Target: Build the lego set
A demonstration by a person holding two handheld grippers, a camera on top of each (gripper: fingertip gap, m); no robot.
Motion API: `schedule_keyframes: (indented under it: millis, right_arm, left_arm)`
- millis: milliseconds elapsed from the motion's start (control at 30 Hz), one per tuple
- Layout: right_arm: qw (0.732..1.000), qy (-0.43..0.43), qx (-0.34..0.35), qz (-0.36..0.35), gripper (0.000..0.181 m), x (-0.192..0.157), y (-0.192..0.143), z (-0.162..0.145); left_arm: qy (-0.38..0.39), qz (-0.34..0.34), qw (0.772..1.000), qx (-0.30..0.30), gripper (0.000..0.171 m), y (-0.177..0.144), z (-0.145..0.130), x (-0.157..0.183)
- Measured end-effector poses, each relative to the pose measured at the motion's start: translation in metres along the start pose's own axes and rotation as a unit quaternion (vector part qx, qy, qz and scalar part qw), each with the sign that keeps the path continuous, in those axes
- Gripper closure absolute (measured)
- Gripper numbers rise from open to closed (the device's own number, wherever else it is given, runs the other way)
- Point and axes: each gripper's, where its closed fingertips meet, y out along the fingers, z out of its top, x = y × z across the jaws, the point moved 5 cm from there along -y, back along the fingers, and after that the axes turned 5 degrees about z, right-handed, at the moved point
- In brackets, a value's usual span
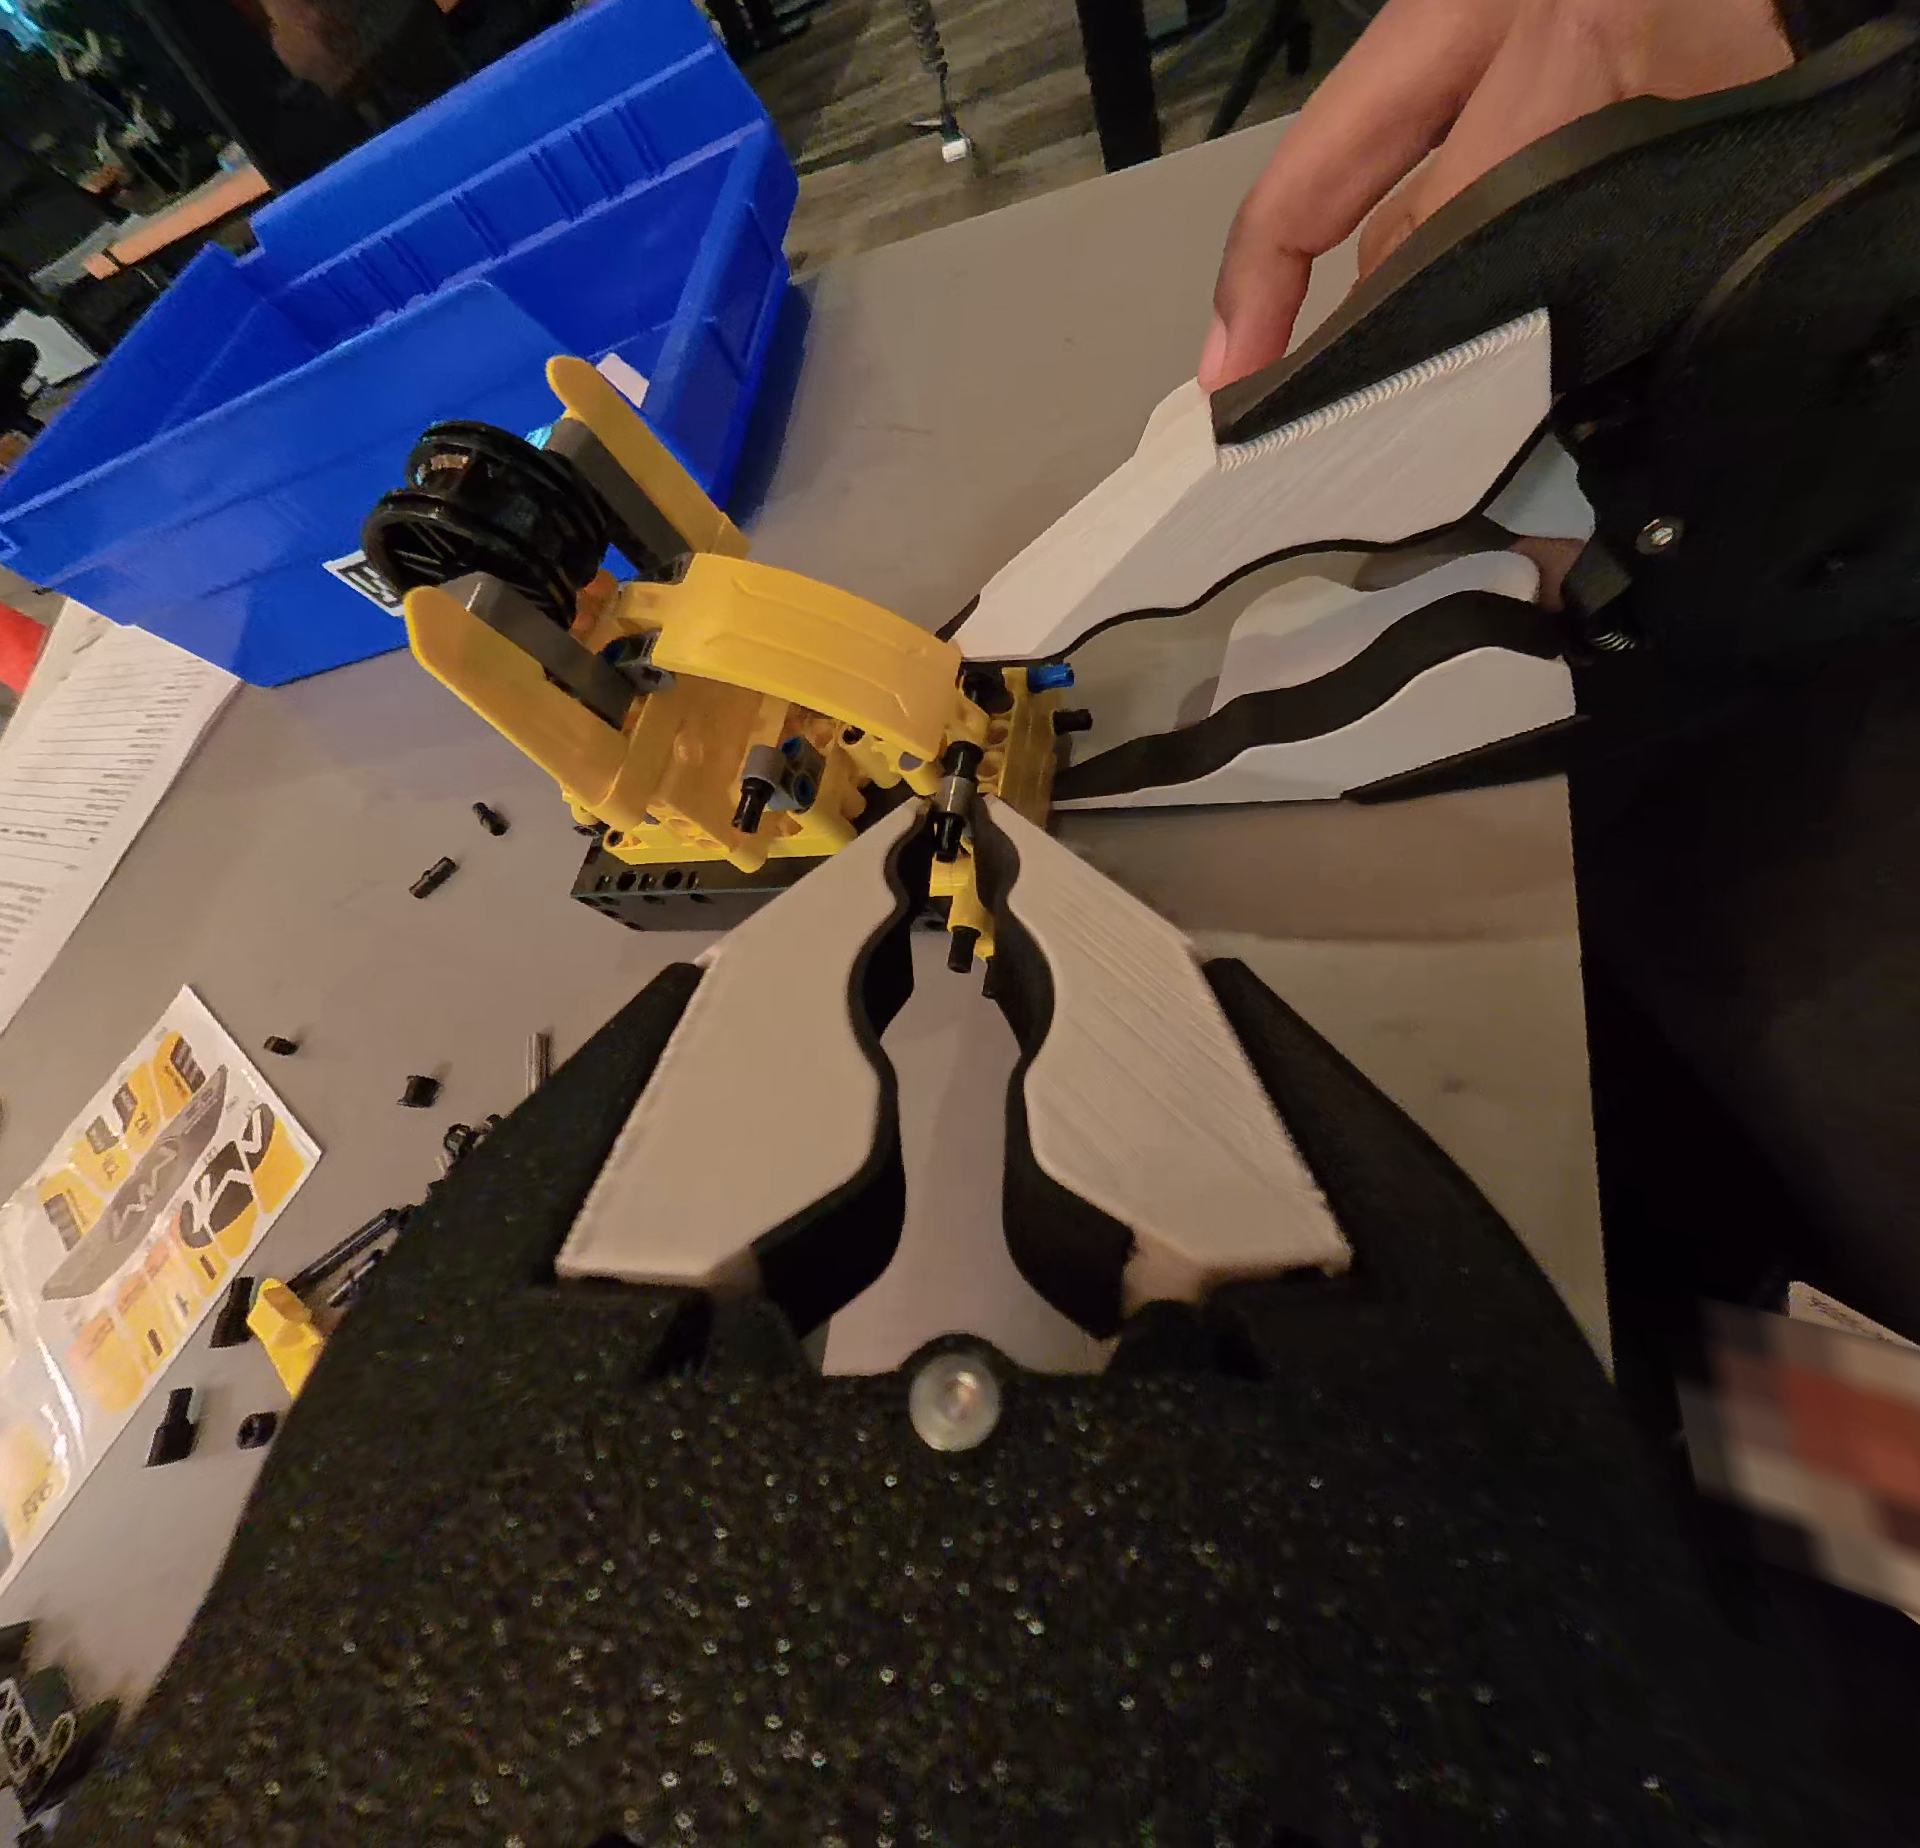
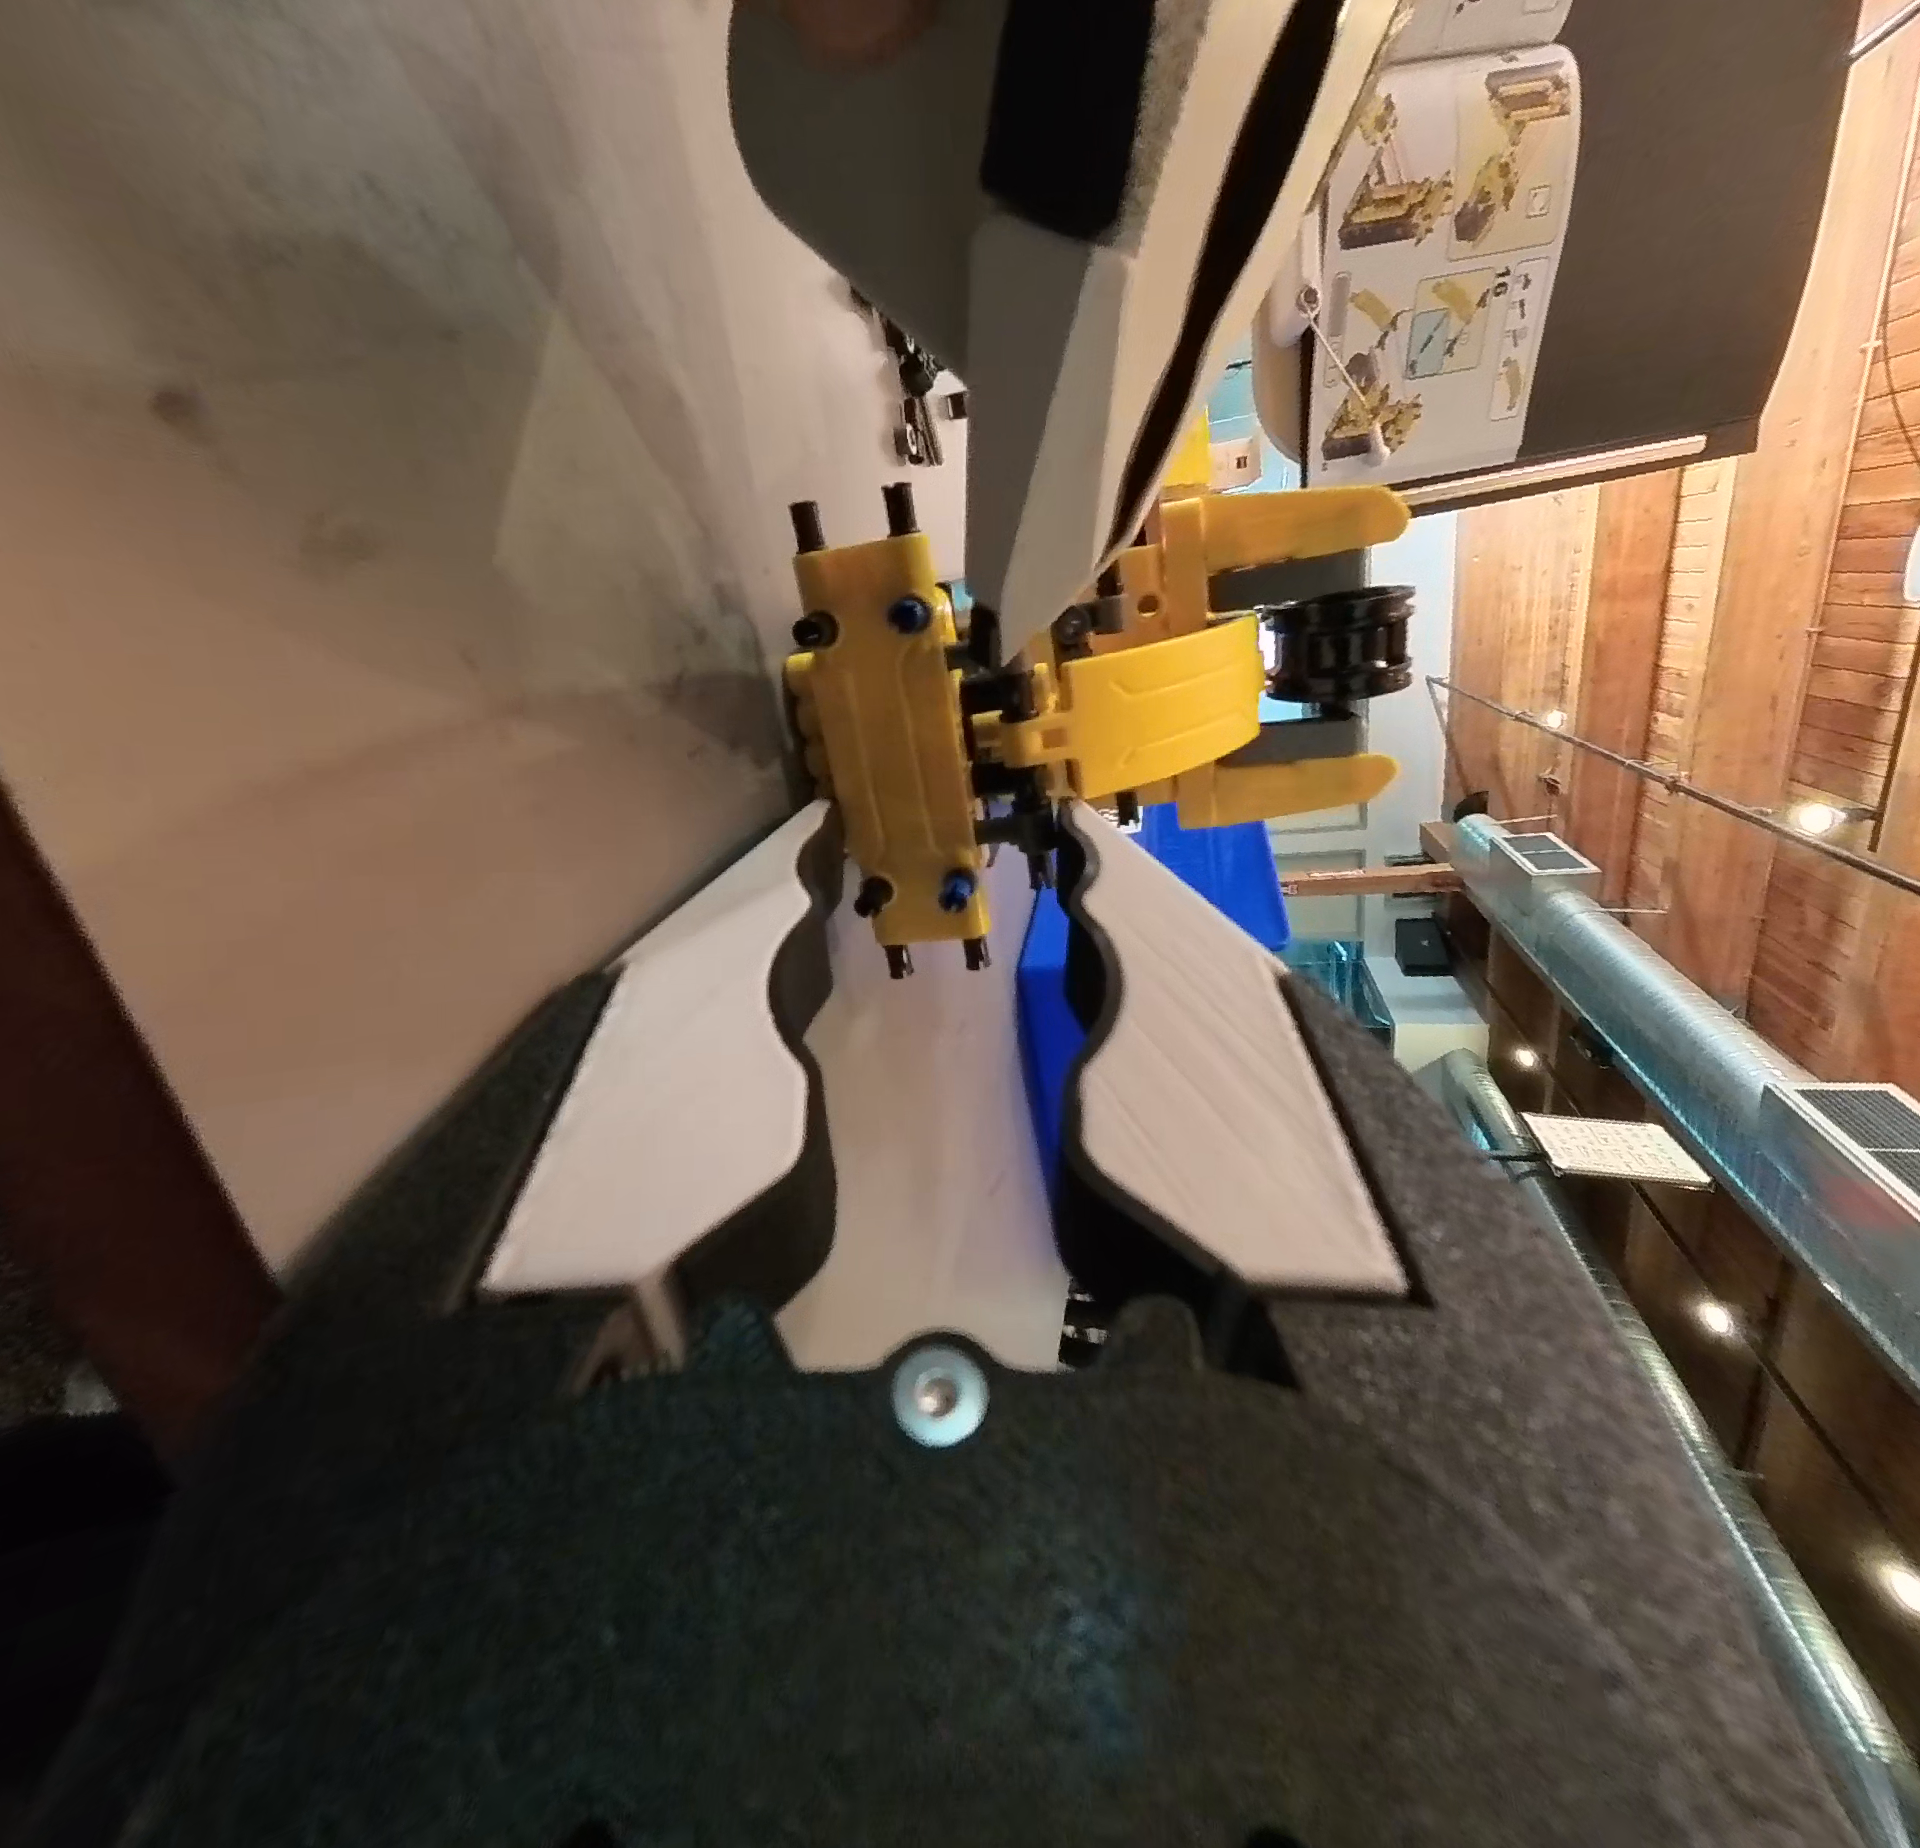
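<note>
A yellow building-brick vehicle model [image 1: 790, 645] with a black double wheel [image 1: 488, 510] at its far end rests on the grey table [image 1: 1039, 344]. My left gripper [image 1: 951, 811] is shut on a small grey and black pin [image 1: 954, 790] sticking out of the model's near side. My right gripper [image 1: 1013, 718] comes in from the right and is shut on the model's rear yellow block [image 2: 894, 759]. In the right wrist view the right gripper [image 2: 945, 816] clamps that block, and the left gripper [image 2: 1013, 593] reaches in from above. A person's hand [image 1: 1455, 136] holds the right gripper.
A blue plastic bin [image 1: 416, 344] stands behind the model. Loose black pins [image 1: 436, 876], a sticker sheet [image 1: 135, 1227] and a printed paper [image 1: 83, 759] lie at the left. An open instruction booklet [image 2: 1455, 240] lies beyond the model. The table edge runs along the right. The tips of both grippers are at nearly the same place.
</note>
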Motion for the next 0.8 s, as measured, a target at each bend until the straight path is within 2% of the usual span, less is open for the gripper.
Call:
schedule_keyframes:
  millis: [167, 333, 800]
  right_arm:
    - [1.000, -0.008, -0.003, 0.001, 0.140, -0.0002, 0.0001, 0.0005]
    - [1.000, -0.018, -0.004, 0.003, 0.141, -0.0006, 0.0002, 0.0011]
    - [1.000, -0.019, -0.015, 0.014, 0.142, 0.0004, 0.0016, 0.0008]
  left_arm:
    - [0.007, 0.002, 1.000, 0.000, 0.165, -0.0002, -0.0008, 0.0001]
    - [-0.041, -0.027, 0.999, -0.002, 0.165, -0.0006, -0.0016, -0.0031]
    - [-0.081, -0.050, 0.995, -0.008, 0.166, -0.0001, -0.0017, -0.0051]
